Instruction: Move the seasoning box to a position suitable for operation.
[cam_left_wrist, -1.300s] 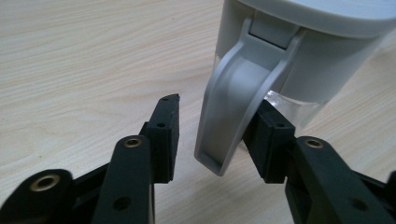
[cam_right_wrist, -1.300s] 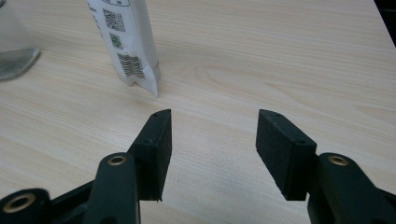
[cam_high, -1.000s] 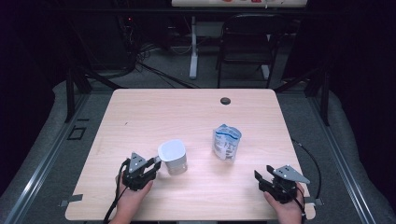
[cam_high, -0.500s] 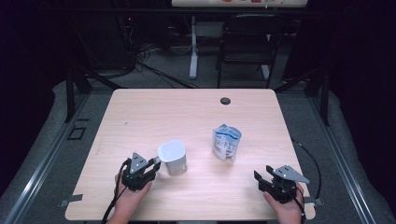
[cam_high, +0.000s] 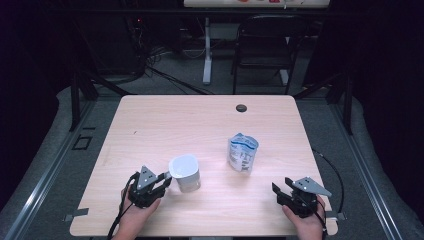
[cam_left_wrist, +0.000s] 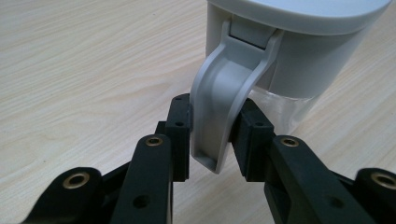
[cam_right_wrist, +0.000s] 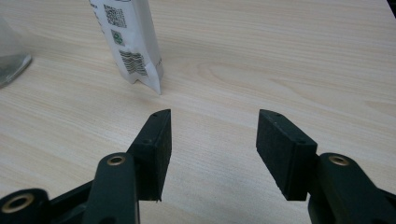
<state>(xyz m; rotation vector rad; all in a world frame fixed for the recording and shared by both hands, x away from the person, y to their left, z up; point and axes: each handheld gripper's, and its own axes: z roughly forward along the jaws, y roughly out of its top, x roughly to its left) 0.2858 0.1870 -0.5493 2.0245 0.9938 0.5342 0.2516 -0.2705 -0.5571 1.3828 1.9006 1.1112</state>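
Grey plastic handle of the white lidded jug sat clenched in the left gripper — grasp apparently secured, lifting presumably next. The right gripper rested with jaws spread and empty, near the white printed pouch — likely its target.

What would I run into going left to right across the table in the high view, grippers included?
Left gripper, shut on the jug's handle → white lidded jug → blue-and-white pouch, standing upright → right gripper, jaws open over bare table.

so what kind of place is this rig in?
Likely a lab or recording space: one wooden table on grey floor, dark surroundings, cables and a folding chair behind it.
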